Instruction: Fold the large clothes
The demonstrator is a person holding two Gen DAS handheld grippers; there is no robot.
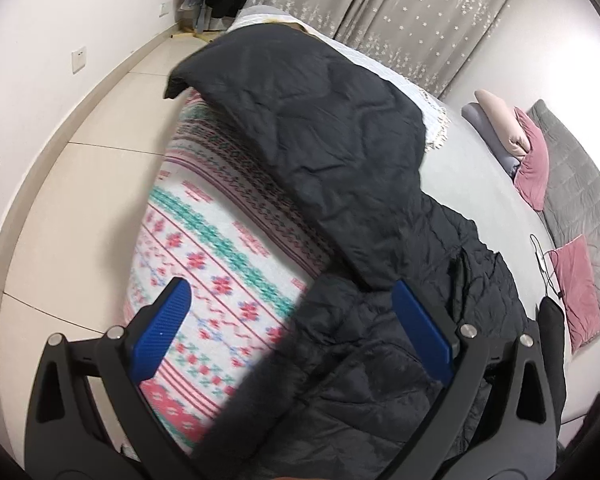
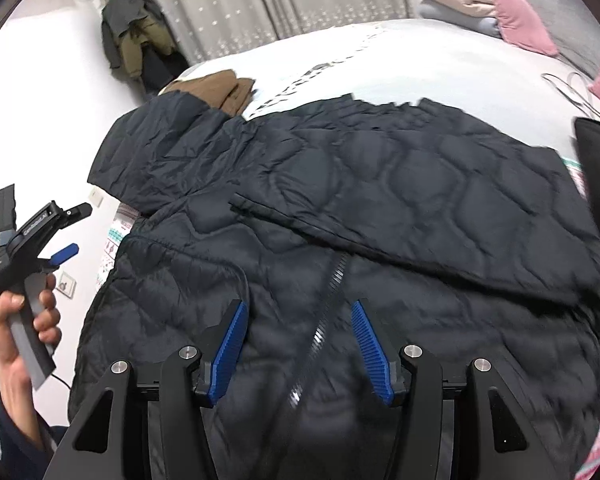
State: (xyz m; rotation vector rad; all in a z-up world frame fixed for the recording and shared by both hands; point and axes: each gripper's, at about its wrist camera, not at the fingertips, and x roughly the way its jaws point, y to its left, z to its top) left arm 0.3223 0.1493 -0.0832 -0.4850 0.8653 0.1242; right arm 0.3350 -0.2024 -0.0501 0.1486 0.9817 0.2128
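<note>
Black quilted jacket spread on bed, left gripper and right gripper both apart, gripper label unreadable

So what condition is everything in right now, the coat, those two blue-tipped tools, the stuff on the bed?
Black quilted jacket: spread on the bed, one sleeve folded across the front, zipper partly open.
Left gripper: fingers wide open, holding nothing.
Right gripper: fingers open above the zipper, holding nothing.
Patterned blanket: spread flat under the jacket.
Brown garment: crumpled at the bed's far corner.
Pillows: piled at the headboard.
</note>
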